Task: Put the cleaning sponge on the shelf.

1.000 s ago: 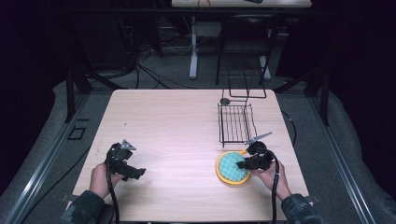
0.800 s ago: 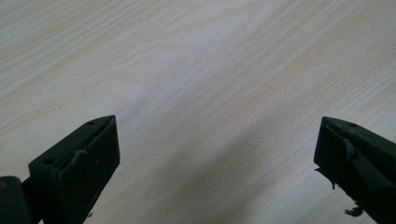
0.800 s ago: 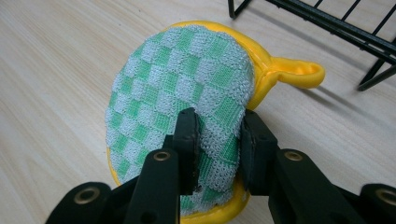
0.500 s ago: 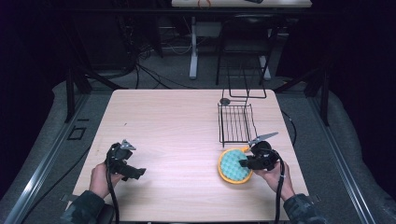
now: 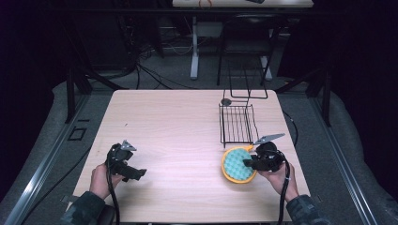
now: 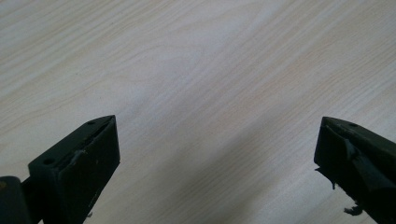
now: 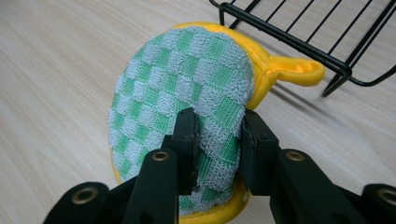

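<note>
High view: we see the right gripper (image 5: 248, 164) at the near right of the table (image 5: 178, 122), clamped on the near edge of a round green-and-yellow pot holder (image 5: 237, 165). The pot holder sits just in front of the black wire rack (image 5: 236, 123), close to it, and whether it touches we can't tell. The left gripper (image 5: 133, 172) sits at the near left, well apart from all that, nothing near it.

Left gripper view: the left gripper (image 6: 215, 172) has jaws spread wide over bare table (image 6: 196, 70), nothing between them. Released, idle.

Right gripper view: the right gripper (image 7: 215, 140) is pinching the pot holder (image 7: 182, 88); both jaws bite into the green checked terry, which bunches between them. The pad looks tilted, far edge raised, yellow loop (image 7: 296, 71) pointing at the rack (image 7: 303, 32) corner. Near rim seems close to the table; contact unclear.

Progress, our read: the grasp is done and a lift looks started. Left to do: carry the pot holder, likely to the rack, and let go. Rack holds nothing yet.
</note>
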Demonstrator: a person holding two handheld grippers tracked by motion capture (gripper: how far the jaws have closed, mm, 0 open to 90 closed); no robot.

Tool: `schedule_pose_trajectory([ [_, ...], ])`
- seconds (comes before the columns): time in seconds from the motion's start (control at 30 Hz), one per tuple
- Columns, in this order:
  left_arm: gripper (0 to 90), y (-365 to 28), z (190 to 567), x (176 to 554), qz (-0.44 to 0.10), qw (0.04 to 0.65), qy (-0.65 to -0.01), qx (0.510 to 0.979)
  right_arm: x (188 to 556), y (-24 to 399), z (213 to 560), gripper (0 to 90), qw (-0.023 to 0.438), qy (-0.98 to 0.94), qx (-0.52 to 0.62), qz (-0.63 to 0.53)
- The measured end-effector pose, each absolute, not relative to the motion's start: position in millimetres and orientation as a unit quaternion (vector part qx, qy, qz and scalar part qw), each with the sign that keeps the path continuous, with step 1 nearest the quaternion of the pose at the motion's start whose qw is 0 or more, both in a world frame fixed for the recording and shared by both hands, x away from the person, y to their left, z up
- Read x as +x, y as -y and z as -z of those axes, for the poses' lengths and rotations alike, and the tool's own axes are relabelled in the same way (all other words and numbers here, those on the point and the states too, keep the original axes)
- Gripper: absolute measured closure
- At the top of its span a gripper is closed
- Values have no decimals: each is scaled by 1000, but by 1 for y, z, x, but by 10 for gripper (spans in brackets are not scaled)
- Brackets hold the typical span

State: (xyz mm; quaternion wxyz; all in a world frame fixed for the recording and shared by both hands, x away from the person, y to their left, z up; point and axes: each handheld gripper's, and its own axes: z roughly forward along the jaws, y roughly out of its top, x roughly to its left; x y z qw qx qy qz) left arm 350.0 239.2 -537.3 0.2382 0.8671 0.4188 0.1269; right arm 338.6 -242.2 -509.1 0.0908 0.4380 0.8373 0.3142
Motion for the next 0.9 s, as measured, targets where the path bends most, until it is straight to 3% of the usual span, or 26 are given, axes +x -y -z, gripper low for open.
schedule_pose_trajectory([
  [0.9, 3, -239, 538, 351, -127, 233, -417, 869, 334, 255, 480, 701, 139, -828, 436, -324],
])
